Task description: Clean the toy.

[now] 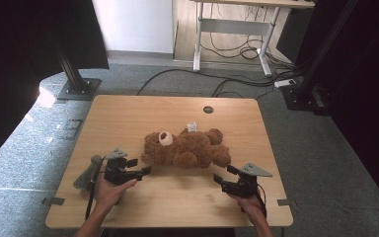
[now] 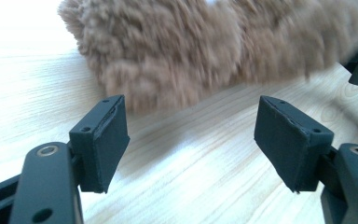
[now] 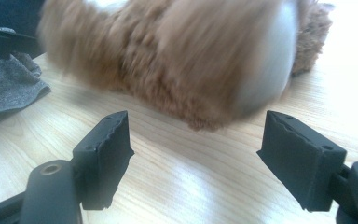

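Brown teddy bear lying on its side at the middle of the desk, long axis running parallel to the near edge, head with pale muzzle toward the left edge, legs toward the right edge, small white tag on the far side.

Left gripper near the left part of the near edge, jaws spread wide with nothing between them, tips just short of the bear's head; in the left gripper view, left gripper aimed at fur directly ahead, bare wood between the pads.

Right gripper near the right part of the near edge, jaws likewise wide apart and empty; in the right gripper view, right gripper facing the bear, apart from it.

Bear between the two grippers and beyond both, toward the far edge; left gripper judged slightly nearer, at the head end.

Grey cloth crumpled by the left edge, beside the left hand; seen also in the right gripper view.

No containers on the desk; a dark round grommet near the far edge.
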The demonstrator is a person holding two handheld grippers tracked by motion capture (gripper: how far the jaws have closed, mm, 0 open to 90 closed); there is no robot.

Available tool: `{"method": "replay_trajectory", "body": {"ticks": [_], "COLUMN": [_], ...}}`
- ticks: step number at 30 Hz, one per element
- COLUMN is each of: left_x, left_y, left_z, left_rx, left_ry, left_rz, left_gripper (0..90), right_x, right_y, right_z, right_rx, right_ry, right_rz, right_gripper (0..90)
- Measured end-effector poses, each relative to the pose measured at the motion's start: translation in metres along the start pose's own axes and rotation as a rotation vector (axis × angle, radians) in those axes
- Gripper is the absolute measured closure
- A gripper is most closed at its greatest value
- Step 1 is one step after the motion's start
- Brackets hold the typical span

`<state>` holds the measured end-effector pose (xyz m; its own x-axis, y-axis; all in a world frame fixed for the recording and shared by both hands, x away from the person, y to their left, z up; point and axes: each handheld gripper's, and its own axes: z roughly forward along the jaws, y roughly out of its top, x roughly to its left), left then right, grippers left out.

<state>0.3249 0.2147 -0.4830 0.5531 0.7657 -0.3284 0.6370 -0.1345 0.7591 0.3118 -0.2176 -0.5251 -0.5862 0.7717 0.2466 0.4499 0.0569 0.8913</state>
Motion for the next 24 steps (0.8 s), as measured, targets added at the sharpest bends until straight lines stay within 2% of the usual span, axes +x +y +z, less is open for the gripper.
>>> {"method": "replay_trajectory", "body": {"ticks": [9,14,24], "left_x": [0.000,0.000,-0.002], "left_y": [-0.021,-0.034,-0.038], "left_z": [-0.017,-0.022,-0.023], "left_rx": [0.007,0.012,0.008], "left_ry": [-0.022,-0.029,-0.039], "left_rz": [-0.008,-0.011,0.008], "left_gripper": [26.7,26.9,27.3], "right_x": [-0.013,-0.017,-0.014], "right_y": [-0.014,-0.016,-0.017], "right_z": [-0.015,-0.012,-0.007], "right_rx": [0.024,0.047,0.068], "right_ry": [-0.027,-0.041,-0.035], "right_rz": [0.036,0.051,0.034], "right_gripper": [24.4,24.4,23.8]}}
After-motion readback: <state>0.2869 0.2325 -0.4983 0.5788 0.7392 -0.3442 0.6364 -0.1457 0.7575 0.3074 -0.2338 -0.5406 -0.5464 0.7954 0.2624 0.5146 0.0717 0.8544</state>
